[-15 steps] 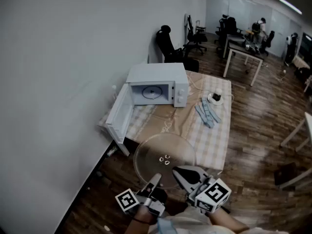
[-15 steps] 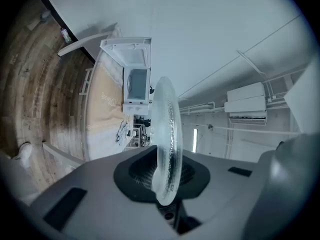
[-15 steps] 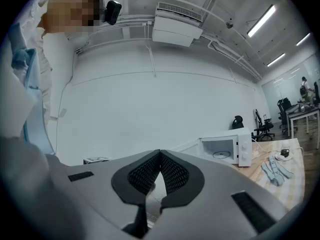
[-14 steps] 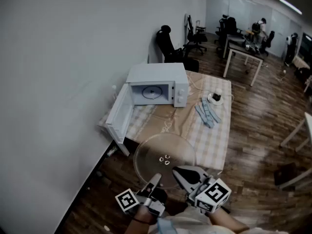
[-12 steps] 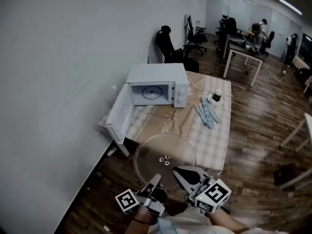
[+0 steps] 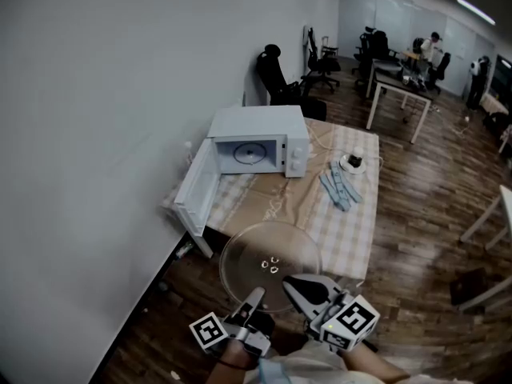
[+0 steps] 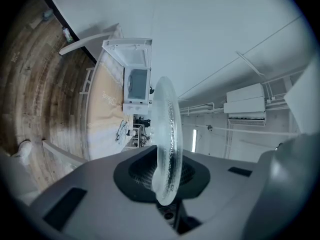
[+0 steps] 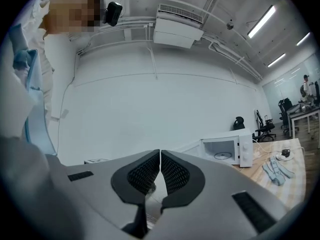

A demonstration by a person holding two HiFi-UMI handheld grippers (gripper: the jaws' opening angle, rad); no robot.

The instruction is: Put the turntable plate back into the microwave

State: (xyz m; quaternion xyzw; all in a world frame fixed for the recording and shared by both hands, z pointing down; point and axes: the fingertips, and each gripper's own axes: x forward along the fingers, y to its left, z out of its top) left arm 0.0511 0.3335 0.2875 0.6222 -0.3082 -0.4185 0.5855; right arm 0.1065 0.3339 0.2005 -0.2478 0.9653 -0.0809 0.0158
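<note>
The clear glass turntable plate (image 6: 270, 254) hangs level in front of the table, and my left gripper (image 6: 255, 296) is shut on its near rim. In the left gripper view the plate (image 7: 168, 129) stands edge-on between the pads. My right gripper (image 6: 298, 285) is shut, its tips over the plate's near right edge; whether they touch the glass I cannot tell. In the right gripper view the right gripper (image 8: 160, 156) shows its pads pressed together. The white microwave (image 6: 260, 138) sits at the table's far left with its door (image 6: 196, 186) swung open and its cavity showing.
The table (image 6: 320, 214) carries a checked cloth, a pair of blue-grey gloves (image 6: 340, 186) and a small white dish (image 6: 353, 162) to the right of the microwave. A white wall runs along the left. Office chairs and desks stand further back on the wooden floor.
</note>
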